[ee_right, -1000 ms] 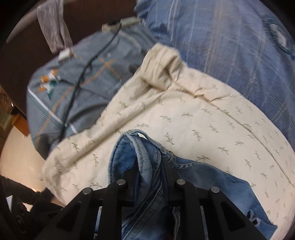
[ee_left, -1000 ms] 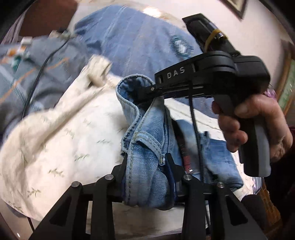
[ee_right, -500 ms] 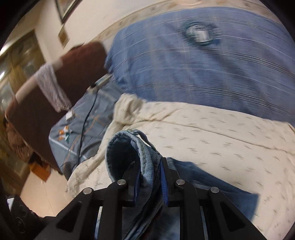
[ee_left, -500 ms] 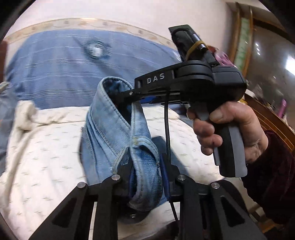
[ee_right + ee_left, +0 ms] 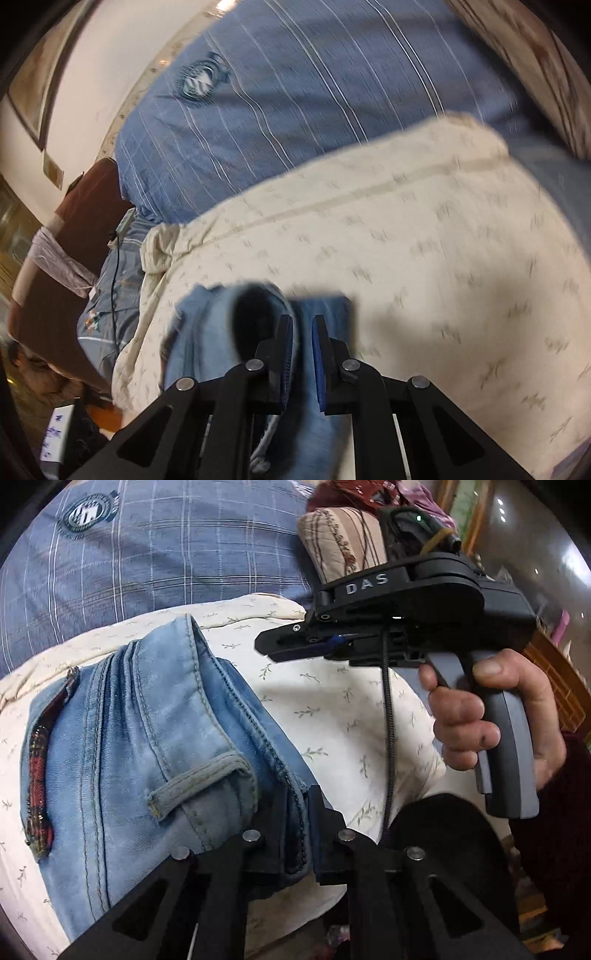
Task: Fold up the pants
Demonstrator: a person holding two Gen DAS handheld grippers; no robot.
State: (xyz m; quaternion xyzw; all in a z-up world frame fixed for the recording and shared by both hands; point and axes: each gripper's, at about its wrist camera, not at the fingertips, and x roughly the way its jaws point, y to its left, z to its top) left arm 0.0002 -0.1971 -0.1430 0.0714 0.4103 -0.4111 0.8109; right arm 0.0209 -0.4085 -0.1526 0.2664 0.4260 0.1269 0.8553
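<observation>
Light blue denim pants (image 5: 147, 746) lie bunched on a cream leaf-print bedspread (image 5: 332, 709). My left gripper (image 5: 295, 823) is shut on the waistband, beside a belt loop (image 5: 199, 779). A red plaid lining shows at the pocket edge (image 5: 38, 760). My right gripper (image 5: 266, 642) shows in the left wrist view, held in a hand to the right of the pants and clear of them. In the right wrist view its fingers (image 5: 301, 354) stand slightly apart over blurred denim (image 5: 221, 332), which does not look clamped.
A blue plaid quilt with a round crest (image 5: 88, 515) lies behind the bedspread. A striped pillow (image 5: 340, 546) is at the back right. A brown headboard (image 5: 74, 221), a grey-blue pillow and a black cable (image 5: 114, 280) are at the left.
My right gripper has let go of the waistband and moved off to the right. The pants have dropped flatter onto the bedspread. Both cameras have swung around.
</observation>
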